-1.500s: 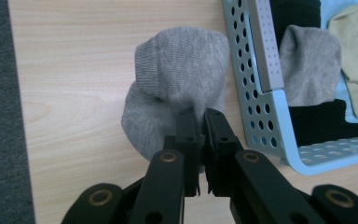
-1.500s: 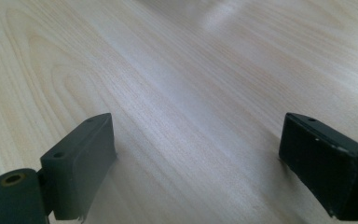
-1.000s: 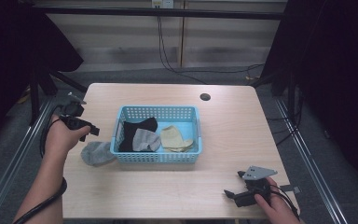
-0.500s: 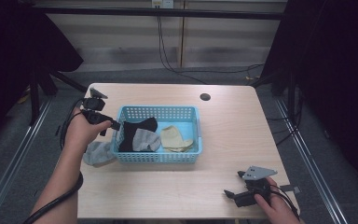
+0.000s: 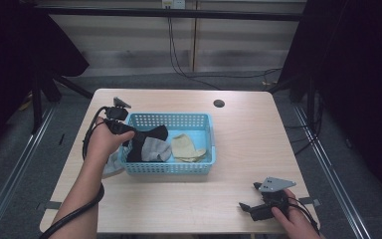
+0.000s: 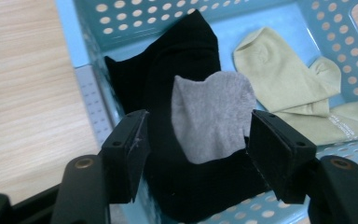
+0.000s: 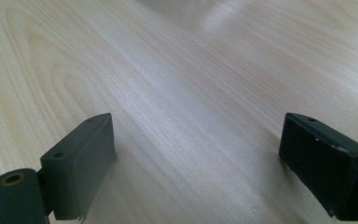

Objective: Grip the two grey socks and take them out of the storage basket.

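Observation:
A light blue perforated basket sits mid-table with a black sock, a grey sock lying on it, and a pale yellow sock inside. My left gripper hovers over the basket's left end, open. Along its jaws I look down on the grey sock, which lies on the black sock, with the yellow sock to the right. Another grey sock lies outside the basket's left wall, partly under the hand. My right gripper rests open near the table's front right edge, over bare wood.
A dark round hole marks the table behind the basket. Metal rails and cables run along the floor around the table. Bare wood spans the table's right half and front.
The left hand and its gripper moved rightward from the table's left edge to over the basket's left end. The right gripper stayed put.

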